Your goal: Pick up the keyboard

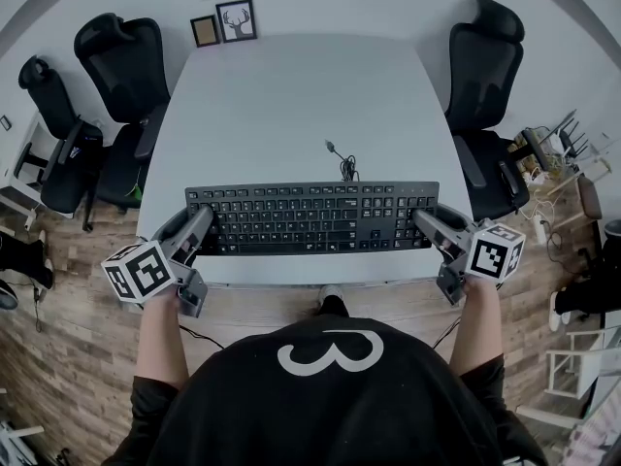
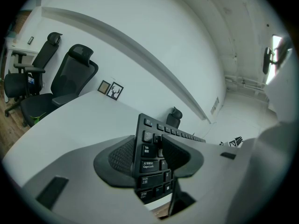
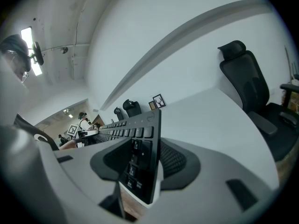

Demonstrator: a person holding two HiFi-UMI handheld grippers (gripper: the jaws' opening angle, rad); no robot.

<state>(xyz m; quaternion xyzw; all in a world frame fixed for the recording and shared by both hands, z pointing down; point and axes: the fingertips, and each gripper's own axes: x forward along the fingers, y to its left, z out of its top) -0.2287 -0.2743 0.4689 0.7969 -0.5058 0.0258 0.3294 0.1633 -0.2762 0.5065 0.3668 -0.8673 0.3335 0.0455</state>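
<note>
The keyboard [image 1: 310,218] lies across the six o'clock edge of the white table [image 1: 291,105], and its cable [image 1: 344,163] runs off toward twelve o'clock. The left gripper [image 1: 199,231] is clamped on its nine o'clock end and the right gripper [image 1: 424,223] on its three o'clock end, each with one pad on the keys and one on the underside. I judge that the grasping is done and the lift itself is what remains, because the keyboard looks level with the table top.
</note>
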